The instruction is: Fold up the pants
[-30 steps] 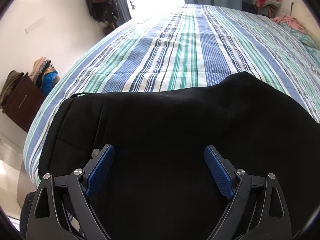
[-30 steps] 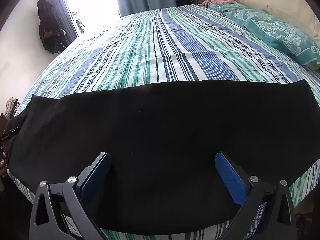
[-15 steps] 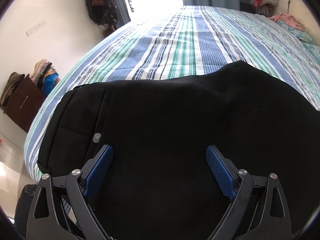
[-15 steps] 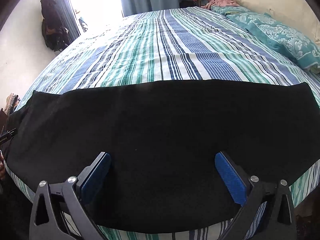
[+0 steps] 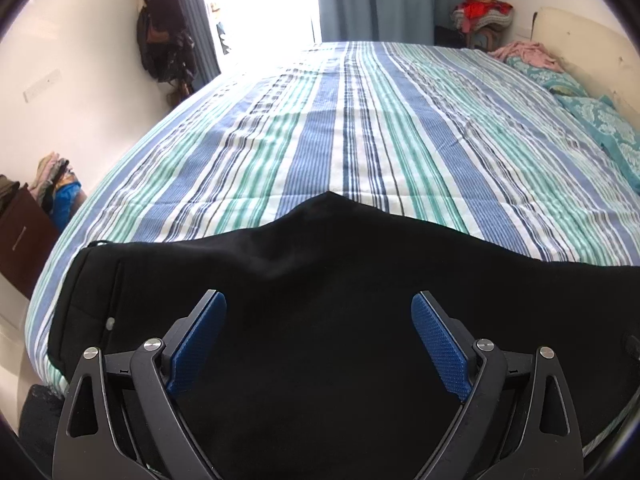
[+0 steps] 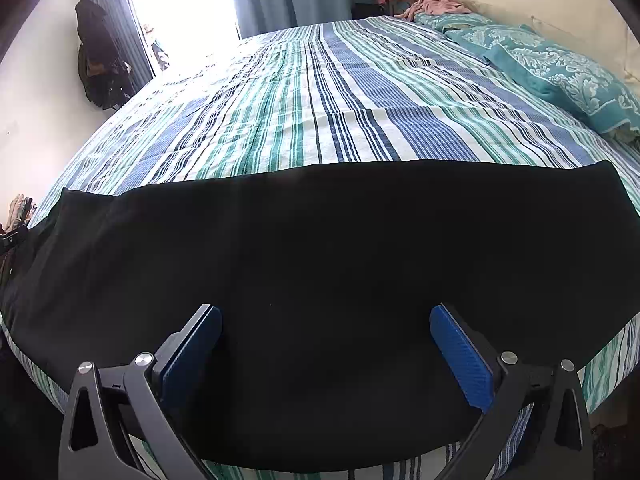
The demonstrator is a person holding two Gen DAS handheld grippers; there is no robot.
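Note:
Black pants (image 5: 320, 300) lie flat across the near edge of a striped bed (image 5: 360, 128). In the left wrist view the waistband end with a small button (image 5: 110, 323) is at the left, and a peak of cloth rises at the middle of the far edge. My left gripper (image 5: 318, 340) is open and empty, just above the pants. In the right wrist view the pants (image 6: 320, 248) stretch across the frame, with the leg end at the right. My right gripper (image 6: 326, 352) is open and empty above them.
The striped bed (image 6: 320, 100) extends far ahead. Teal pillows (image 6: 552, 64) lie at the right by the wall. Clothes hang on the left wall (image 5: 160, 28). A brown cabinet (image 5: 20, 240) with piled clothes stands at the left of the bed.
The left gripper has drawn back and turned to the right, so the pants sit lower in its view. The right gripper has barely moved. Both stayed open.

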